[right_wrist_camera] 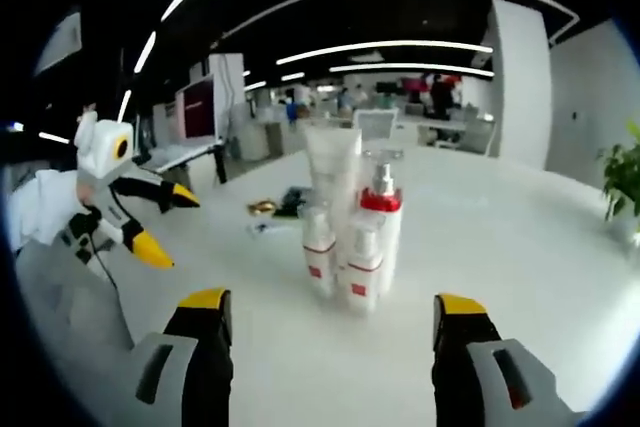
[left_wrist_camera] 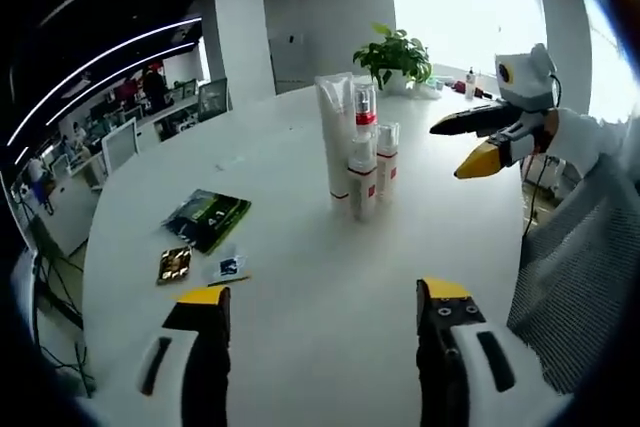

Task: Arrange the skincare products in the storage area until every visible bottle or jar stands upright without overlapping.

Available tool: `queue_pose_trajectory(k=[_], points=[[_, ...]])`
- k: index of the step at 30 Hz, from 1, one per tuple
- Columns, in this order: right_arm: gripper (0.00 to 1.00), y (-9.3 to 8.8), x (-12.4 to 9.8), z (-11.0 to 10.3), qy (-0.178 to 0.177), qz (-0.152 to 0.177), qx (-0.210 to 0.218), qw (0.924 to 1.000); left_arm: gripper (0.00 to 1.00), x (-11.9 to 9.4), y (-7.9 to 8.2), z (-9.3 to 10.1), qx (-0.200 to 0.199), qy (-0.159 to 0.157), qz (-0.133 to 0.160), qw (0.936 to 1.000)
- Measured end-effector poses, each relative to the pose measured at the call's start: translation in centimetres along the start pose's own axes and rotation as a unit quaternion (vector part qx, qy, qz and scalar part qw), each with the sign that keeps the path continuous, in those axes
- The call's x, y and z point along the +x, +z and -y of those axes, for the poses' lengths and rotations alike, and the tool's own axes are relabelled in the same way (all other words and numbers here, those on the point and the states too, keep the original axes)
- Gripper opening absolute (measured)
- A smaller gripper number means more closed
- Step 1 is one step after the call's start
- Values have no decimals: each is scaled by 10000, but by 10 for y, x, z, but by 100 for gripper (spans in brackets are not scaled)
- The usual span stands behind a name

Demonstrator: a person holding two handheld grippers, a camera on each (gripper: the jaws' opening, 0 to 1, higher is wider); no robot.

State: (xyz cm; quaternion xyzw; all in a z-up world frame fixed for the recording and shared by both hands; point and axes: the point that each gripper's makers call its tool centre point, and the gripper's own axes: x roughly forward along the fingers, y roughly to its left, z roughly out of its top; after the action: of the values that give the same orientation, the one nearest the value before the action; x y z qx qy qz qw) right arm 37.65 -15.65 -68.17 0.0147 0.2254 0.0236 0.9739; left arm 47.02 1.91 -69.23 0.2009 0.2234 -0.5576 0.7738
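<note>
The skincare products (left_wrist_camera: 358,152) stand upright in a tight cluster on the white table (left_wrist_camera: 300,277), at about 12 o'clock from the left gripper (left_wrist_camera: 325,322) in the left gripper view. The cluster holds a tall white tube (left_wrist_camera: 335,132), a pump bottle with a red collar (left_wrist_camera: 366,112) and two small white bottles with red labels (left_wrist_camera: 362,175), touching or just beside one another.

The left gripper's jaws stand wide apart and hold nothing. The right gripper (left_wrist_camera: 465,145) enters at 2 o'clock, its jaws spread and empty, well apart from the cluster.

In the right gripper view the cluster (right_wrist_camera: 350,222) sits at 12 o'clock beyond the wide, empty right gripper (right_wrist_camera: 330,322); the left gripper (right_wrist_camera: 160,222) shows at 9 o'clock.

A dark packet (left_wrist_camera: 207,217) lies at 10 o'clock, a potted plant (left_wrist_camera: 395,55) behind the cluster.
</note>
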Motion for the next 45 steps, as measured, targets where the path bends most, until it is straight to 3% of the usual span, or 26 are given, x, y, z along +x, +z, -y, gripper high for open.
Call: queue_pose_trajectory(k=[10, 20, 28, 45], points=[[99, 3, -1, -18, 33, -310, -438, 9986, 93, -22, -8, -21, -49, -29, 44, 10000], [99, 20, -7, -33, -113, -225, -531, 9983, 99, -49, -18, -34, -180, -87, 222, 9996], [99, 38, -3, -69, -96, -16, -433, 9990, 99, -65, -22, -52, -274, -28, 333, 9991], [100, 63, 14, -113, -14, 348, -572, 9978, 99, -80, -25, -59, -176, -161, 499, 9985]])
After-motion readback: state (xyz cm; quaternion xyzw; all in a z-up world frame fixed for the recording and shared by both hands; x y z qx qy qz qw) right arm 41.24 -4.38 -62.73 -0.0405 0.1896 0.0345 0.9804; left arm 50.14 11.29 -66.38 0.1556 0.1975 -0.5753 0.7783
